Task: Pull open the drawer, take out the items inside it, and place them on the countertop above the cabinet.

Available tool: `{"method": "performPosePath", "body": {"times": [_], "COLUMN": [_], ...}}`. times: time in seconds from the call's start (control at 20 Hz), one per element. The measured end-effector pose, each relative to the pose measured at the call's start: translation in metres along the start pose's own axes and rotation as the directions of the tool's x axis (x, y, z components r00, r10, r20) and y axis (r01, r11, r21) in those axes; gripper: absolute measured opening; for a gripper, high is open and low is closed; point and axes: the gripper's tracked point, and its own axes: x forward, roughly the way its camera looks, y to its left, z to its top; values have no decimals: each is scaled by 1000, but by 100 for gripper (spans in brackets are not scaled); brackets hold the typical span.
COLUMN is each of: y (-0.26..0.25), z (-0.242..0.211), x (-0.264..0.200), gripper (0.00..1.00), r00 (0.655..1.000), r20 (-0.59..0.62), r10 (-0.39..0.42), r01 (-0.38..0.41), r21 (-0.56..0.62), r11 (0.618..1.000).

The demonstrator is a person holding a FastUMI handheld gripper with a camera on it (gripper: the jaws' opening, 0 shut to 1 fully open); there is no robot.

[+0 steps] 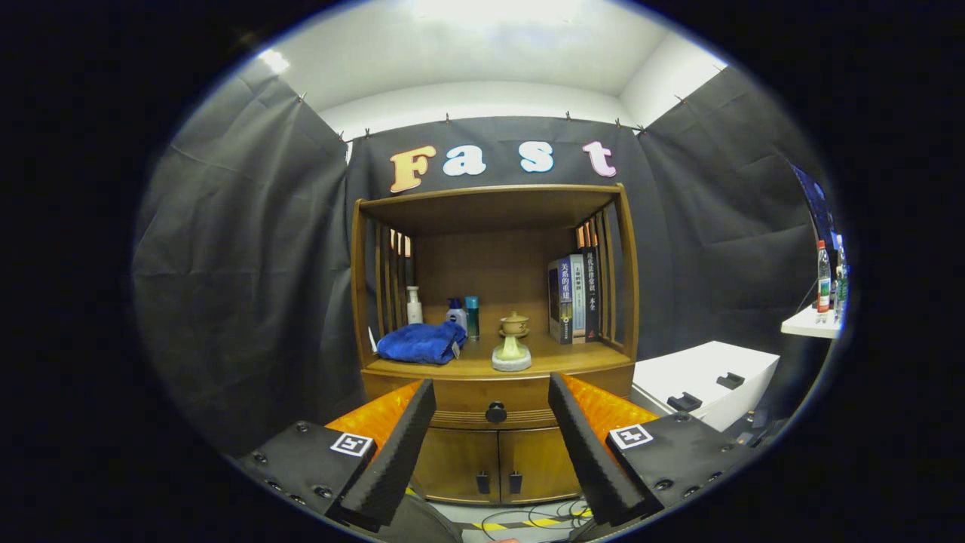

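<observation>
A wooden cabinet stands against the booth wall straight ahead. Its drawer is closed, with a round dark knob in the middle of its front. My gripper is open and some distance back from the cabinet; the knob shows in the gap between the fingers, nothing held. The countertop above the drawer carries a folded blue towel, a small stand with a teacup, bottles and upright books. What lies inside the drawer is hidden.
Two lower cabinet doors with small dark handles sit under the drawer. A white box stands to the cabinet's right, and a white shelf with bottles is farther right. Cables and striped tape lie on the floor.
</observation>
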Motion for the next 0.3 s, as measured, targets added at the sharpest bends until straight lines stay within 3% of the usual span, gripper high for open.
{"method": "performPosePath", "body": {"times": [0.3], "y": [11], "z": [-1], "x": [-2], "gripper": [98], "r00": [1000], "r20": [-7], "r10": [17], "r01": [-17], "r21": [-15], "r11": [1000]}}
